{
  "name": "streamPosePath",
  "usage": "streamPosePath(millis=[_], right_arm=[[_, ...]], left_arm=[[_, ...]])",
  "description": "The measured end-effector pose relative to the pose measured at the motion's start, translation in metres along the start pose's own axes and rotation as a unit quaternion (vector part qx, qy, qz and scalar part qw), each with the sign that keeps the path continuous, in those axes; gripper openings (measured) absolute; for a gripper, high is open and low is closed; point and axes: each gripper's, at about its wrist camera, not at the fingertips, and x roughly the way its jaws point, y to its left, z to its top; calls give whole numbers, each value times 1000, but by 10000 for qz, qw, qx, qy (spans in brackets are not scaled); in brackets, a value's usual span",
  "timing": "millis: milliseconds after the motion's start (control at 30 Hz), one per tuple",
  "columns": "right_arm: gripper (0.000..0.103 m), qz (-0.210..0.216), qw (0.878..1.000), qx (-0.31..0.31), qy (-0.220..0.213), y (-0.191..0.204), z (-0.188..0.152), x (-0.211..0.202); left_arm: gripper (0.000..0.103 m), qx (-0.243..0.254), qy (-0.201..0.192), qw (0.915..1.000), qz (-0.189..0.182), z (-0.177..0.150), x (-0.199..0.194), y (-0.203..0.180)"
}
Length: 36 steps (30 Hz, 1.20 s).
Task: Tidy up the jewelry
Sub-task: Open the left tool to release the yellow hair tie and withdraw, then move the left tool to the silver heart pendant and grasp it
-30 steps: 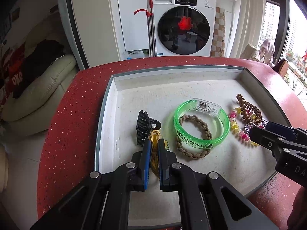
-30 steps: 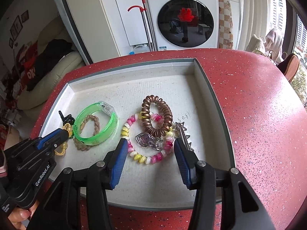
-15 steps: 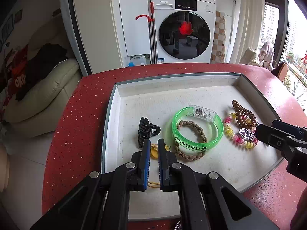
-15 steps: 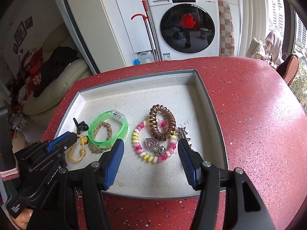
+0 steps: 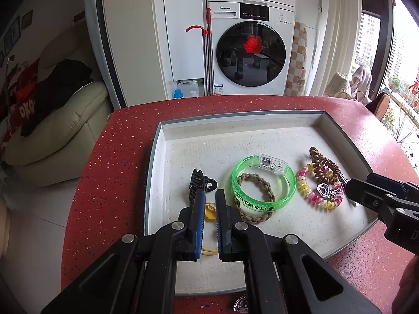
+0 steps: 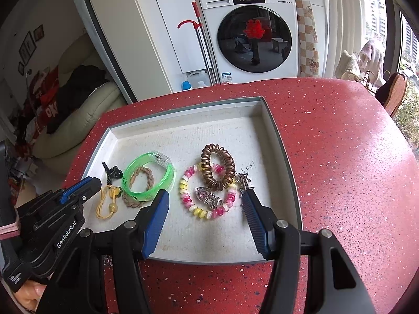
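On the red counter [image 6: 340, 157] sits a shallow tray [image 6: 275, 136] of jewelry. Left tongs [image 5: 209, 201] stand nearly pressed together above the yellow cord bracelet [image 6: 107, 204], apparently not pinching it, though the view is partly blocked; it looks light and limp, so take it at a bead. Right tongs [image 6: 205, 206] are spread wide around the pink-and-yellow beaded bracelet [image 6: 201, 209], smooth, likely slippery

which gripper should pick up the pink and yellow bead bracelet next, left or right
Right. The right gripper is open with its fingers straddling the bead bracelet. The left gripper is nearly closed over the yellow cord, at the tray's far left.
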Motion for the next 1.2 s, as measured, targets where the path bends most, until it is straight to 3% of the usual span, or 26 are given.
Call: streamPosePath(millis=[33, 67, 133, 267, 400, 867, 1200], right_arm=[[62, -5, 10000, 11, -12, -1, 0, -1], [62, -6, 10000, 22, -24, -1, 0, -3], [62, -5, 10000, 41, -43, -1, 0, -5], [63, 4, 9999, 43, -98, -1, -1, -11], [89, 144, 9994, 33, -321, 2, -3, -21], [91, 375, 9986, 140, -344, 1, -17, -44], [91, 953, 9922, -792, 137, 30, -63, -59]], left_arm=[[52, -17, -21, 10000, 11, 1, -2, 1], [103, -55, -39, 10000, 73, 2, -4, 2], [103, -107, -285, 9991, 307, 1, -9, 3], [103, -82, -281, 9992, 283, -6, 4, -1], [103, -125, -250, 9993, 252, -17, 15, -4], [103, -183, -157, 9996, 153, -43, 22, -16], [103, -168, -17, 9998, 107, -72, -16, 16]])
